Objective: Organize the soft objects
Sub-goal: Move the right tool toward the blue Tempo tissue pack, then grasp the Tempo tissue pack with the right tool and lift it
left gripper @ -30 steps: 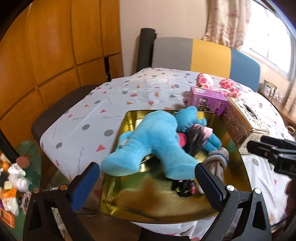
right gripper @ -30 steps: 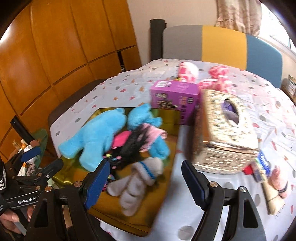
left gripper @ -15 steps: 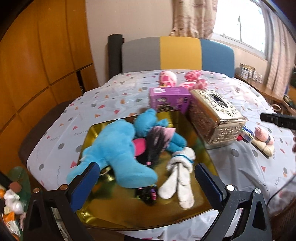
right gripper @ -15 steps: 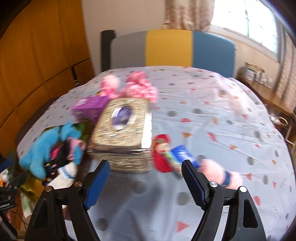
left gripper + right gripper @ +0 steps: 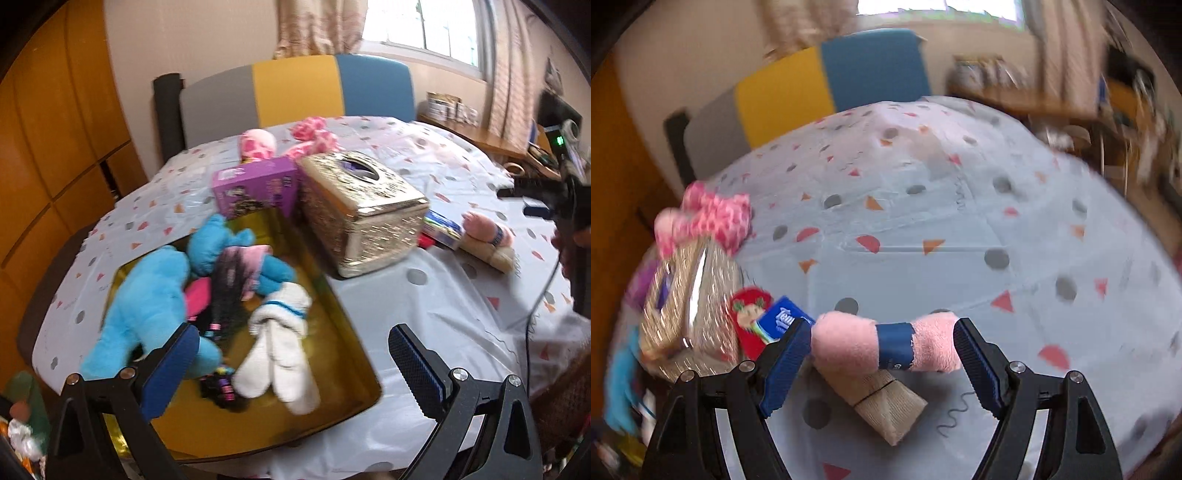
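A gold tray (image 5: 258,435) holds a blue plush (image 5: 147,295), a white sock bundle (image 5: 280,354), a black fuzzy item (image 5: 225,295) and a pink piece. My left gripper (image 5: 295,365) hovers open over the tray's near end, gripping nothing. A pink sock roll with a blue band (image 5: 849,345) lies on a beige roll (image 5: 886,402) on the tablecloth. My right gripper (image 5: 882,347) is open, and the pink roll spans the gap between its fingertips. In the left wrist view the right gripper (image 5: 517,202) hangs just beyond the pink roll (image 5: 484,232).
A gold tissue box (image 5: 362,210) and a purple box (image 5: 255,188) stand behind the tray, with a pink spotted plush (image 5: 258,142) further back. A blue tissue pack (image 5: 783,321) and a red strawberry item (image 5: 746,317) lie beside the tissue box. A cable trails at the right.
My right gripper swept right from above the tray, past the tissue box, to the pink roll, jaws unchanged. The left gripper swung right and rolled. The tray's contents stayed put.
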Tool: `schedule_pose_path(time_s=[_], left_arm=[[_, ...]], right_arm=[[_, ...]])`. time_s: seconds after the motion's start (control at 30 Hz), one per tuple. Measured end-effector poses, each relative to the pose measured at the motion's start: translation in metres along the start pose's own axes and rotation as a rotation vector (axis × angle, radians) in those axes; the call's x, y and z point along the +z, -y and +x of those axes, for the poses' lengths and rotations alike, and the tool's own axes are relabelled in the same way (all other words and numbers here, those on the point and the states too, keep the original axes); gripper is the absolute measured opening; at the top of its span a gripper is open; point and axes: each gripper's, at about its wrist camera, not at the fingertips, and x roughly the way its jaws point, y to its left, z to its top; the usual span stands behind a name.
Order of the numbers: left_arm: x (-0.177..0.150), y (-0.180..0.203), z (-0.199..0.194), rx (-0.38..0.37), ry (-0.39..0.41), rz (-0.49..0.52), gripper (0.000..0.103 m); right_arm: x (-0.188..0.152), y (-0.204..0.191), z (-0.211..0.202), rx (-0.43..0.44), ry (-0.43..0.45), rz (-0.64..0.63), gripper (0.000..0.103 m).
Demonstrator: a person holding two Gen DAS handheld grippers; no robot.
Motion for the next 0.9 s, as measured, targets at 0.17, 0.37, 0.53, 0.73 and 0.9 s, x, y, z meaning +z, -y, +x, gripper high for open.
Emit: schedule_pose_path(time_s=[0.17, 0.37, 0.53, 0.73, 0.9], left_arm=[[-0.002, 0.028, 0.011, -0.07, -0.035, 0.044, 0.103], [-0.005, 0.06, 0.015, -0.129, -0.048, 0.134, 0.103], [-0.001, 0.071, 0.014, -0.178, -0.037, 0.163, 0.103], [-0.001, 0.071, 0.013, -0.237, -0.032, 0.168, 0.103], [-0.001, 0.064, 0.015, -0.246, -0.039, 0.135, 0.103]], right_arm=[[0.001, 0.006, 0.003, 0.034, -0.022, 0.03, 0.081], [-0.006, -0.015, 0.01, 0.031, -0.057, -0.069, 0.081], [-0.012, -0.038, 0.01, 0.095, -0.063, -0.182, 0.081], [-0.014, -0.089, 0.02, 0.143, -0.111, -0.48, 0.081], [-0.004, -0.11, 0.043, 0.08, -0.175, -0.609, 0.079]])
